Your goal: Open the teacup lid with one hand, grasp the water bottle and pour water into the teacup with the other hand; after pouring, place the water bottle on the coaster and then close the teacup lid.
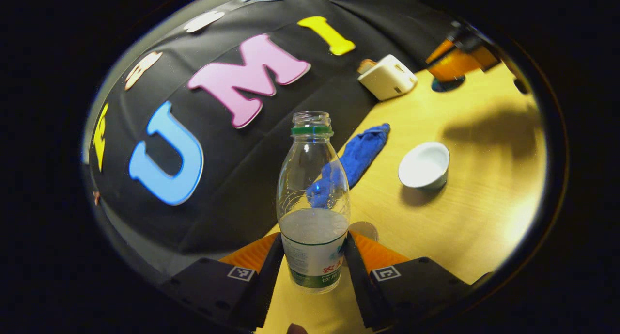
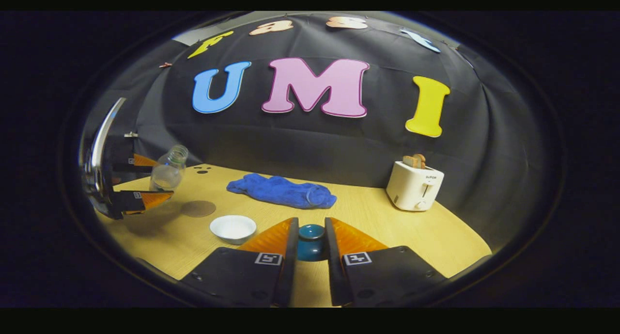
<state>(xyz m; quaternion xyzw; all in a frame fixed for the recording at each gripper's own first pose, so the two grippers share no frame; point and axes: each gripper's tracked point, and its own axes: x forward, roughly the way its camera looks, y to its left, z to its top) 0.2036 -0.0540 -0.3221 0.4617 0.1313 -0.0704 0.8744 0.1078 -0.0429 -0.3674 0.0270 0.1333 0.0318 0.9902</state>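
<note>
In the left gripper view, the left tool [image 1: 314, 256] is clamped on the water bottle [image 1: 313, 213], both fingers pressing its labelled lower body. The bottle has no cap and is partly filled with water. It is held above the tabletop [image 1: 465, 227]. Beyond it lies a blue cloth [image 1: 361, 152], and to the right of that stands the white teacup [image 1: 425, 165], uncovered and open at the top. Farther back is a white toaster [image 1: 387, 76] with bread in it.

In the right gripper view, the right tool [image 2: 310, 244] is narrowed around the dark teal lid [image 2: 311, 237], its fingers set close against either side. Just left of it stands the teacup [image 2: 233, 228], and beyond that lies a round brown coaster [image 2: 198, 208]. The left tool [image 2: 145, 183] holds the bottle [image 2: 168, 175] tilted above the tabletop's far left part.
</note>
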